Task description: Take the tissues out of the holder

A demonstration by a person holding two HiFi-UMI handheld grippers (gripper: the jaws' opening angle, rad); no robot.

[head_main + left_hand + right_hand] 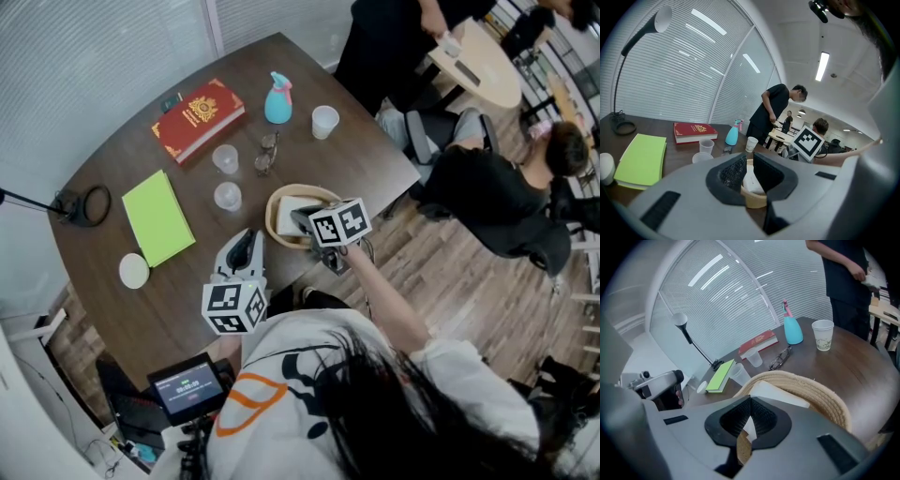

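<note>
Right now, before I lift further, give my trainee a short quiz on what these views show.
1. True or false: the right gripper's jaws are closed on a white tissue.
2. Which stands nearest the paper cup? A: teal spray bottle. B: green notebook. C: red book.
3. Fill in: the holder is a woven ____.
Key: 1 true; 2 A; 3 basket.
</note>
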